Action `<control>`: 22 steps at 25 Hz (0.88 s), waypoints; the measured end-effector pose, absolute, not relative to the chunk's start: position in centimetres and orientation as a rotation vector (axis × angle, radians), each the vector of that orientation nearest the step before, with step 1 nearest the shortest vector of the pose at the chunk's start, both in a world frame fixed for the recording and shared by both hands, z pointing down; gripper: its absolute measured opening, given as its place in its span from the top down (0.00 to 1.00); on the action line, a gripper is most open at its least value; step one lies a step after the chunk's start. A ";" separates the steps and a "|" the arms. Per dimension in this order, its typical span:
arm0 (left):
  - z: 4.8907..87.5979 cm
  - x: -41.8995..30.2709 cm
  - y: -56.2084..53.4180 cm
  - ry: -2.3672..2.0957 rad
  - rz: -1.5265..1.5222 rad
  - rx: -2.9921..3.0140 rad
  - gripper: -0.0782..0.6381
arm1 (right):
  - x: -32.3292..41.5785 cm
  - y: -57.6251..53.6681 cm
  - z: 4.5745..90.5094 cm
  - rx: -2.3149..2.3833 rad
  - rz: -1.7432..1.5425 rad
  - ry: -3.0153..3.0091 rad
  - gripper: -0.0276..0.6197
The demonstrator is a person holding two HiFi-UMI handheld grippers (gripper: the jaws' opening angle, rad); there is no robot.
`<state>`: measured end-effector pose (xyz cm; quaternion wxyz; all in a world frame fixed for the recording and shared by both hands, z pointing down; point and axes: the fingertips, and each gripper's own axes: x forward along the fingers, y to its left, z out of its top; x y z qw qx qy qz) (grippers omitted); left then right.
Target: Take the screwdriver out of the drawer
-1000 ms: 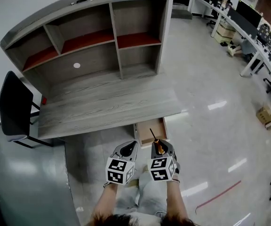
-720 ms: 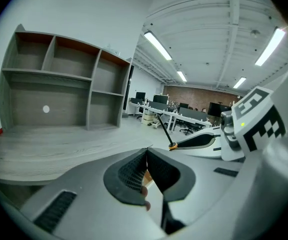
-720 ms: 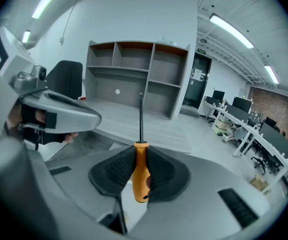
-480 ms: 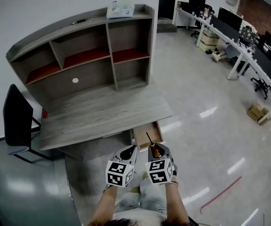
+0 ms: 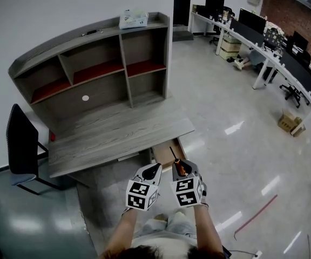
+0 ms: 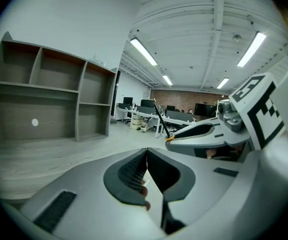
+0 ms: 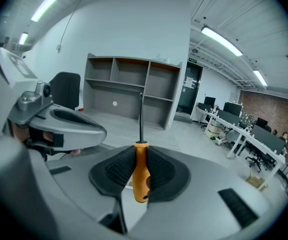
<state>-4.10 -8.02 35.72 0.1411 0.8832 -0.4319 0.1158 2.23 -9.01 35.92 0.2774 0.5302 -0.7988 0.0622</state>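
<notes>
The person wears pale, washed-out trousers (image 5: 166, 226) and a light top (image 5: 161, 247). Each hand carries a smooth, light-grey moulded shell. The left gripper (image 5: 154, 168) and the right gripper (image 5: 181, 167) both taper to a rounded nose. At six o'clock of each nose sits a white cube printed with black square markers, the left cube (image 5: 140, 194) and the right cube (image 5: 188, 192). Up close, the jaws are lined with black ribbed pads (image 6: 131, 173) set in a dark oval collar. A black rectangular slot (image 6: 54, 211) lies at seven o'clock of the collar. A bare metal hub (image 7: 39, 90) caps the left shell's side.
</notes>
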 end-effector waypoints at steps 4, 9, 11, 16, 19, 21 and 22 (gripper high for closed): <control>34.6 -3.5 -8.2 -1.241 0.315 2.579 0.87 | 2.6 -9.5 34.4 1.442 0.146 -2.163 0.83; 33.7 -3.4 -8.5 -1.273 0.311 2.594 0.87 | 3.2 -10.1 33.4 1.453 0.137 -2.202 0.83; 33.3 -3.5 -8.5 -1.298 0.310 2.590 0.87 | 3.3 -9.9 33.3 1.447 0.153 -2.230 0.83; 32.3 -3.2 -7.7 -1.366 0.307 2.580 0.87 | 4.1 -8.7 32.7 1.414 0.143 -2.263 0.83; 31.8 -2.8 -6.5 -1.398 0.322 2.575 0.87 | 4.8 -7.4 32.1 1.396 0.141 -2.285 0.83; 31.3 -2.7 -5.6 -1.421 0.312 2.569 0.87 | 5.1 -6.4 31.8 1.388 0.141 -2.301 0.83; 31.1 -2.6 -5.2 -1.432 0.310 2.567 0.87 | 5.2 -5.9 31.6 1.384 0.139 -2.309 0.83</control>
